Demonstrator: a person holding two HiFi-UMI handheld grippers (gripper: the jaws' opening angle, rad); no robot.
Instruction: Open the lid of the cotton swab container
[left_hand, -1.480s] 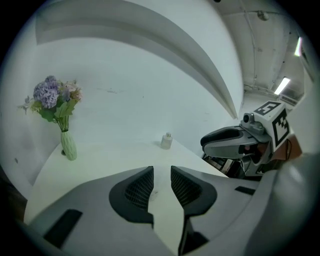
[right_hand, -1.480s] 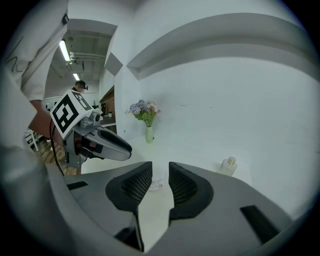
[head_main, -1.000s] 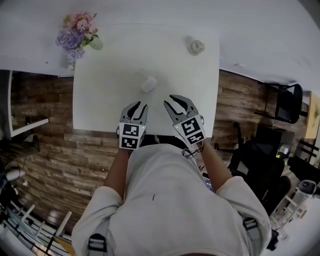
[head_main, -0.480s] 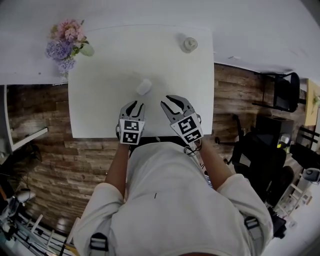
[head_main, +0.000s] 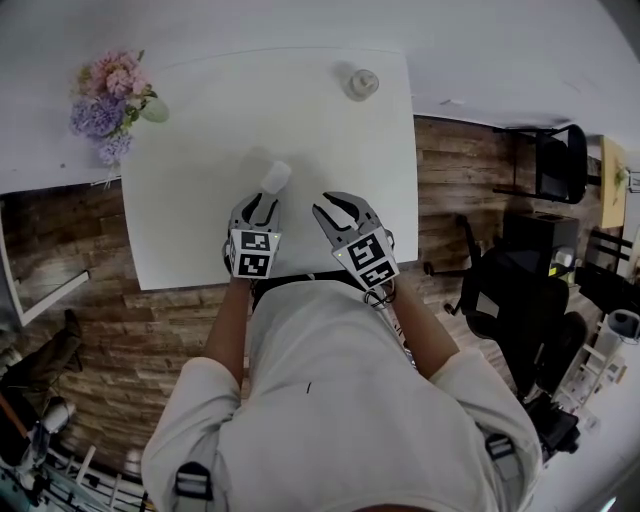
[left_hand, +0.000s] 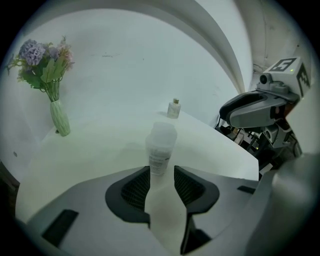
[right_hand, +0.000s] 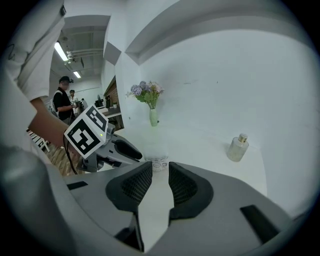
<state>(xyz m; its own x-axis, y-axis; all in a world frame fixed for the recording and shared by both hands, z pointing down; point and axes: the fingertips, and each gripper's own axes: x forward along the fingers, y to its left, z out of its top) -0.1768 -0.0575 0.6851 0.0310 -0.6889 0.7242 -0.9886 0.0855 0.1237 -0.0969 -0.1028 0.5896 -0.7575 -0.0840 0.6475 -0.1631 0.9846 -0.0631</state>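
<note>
The cotton swab container (head_main: 276, 177), a small translucent white tub with its lid on, stands upright on the white table (head_main: 190, 160). My left gripper (head_main: 258, 207) sits just short of it, aimed at it. In the left gripper view the container (left_hand: 161, 149) rises right beyond the tips of the left gripper (left_hand: 161, 175); its jaws are opening and the pads do not press on it. My right gripper (head_main: 335, 205) hovers to the right of the container, open with nothing between its jaws. From the right gripper (right_hand: 160, 172) view the container (right_hand: 159, 159) shows past the tips, beside the left gripper (right_hand: 107, 145).
A vase of pink and purple flowers (head_main: 105, 100) stands at the table's far left corner. A small glass bottle (head_main: 360, 82) is at the far right corner. The table's near edge runs under my wrists. A black chair (head_main: 555, 170) stands on the wooden floor to the right.
My left gripper has moved forward, closer to the container, and its jaws have spread a little. The right gripper keeps its place beside it.
</note>
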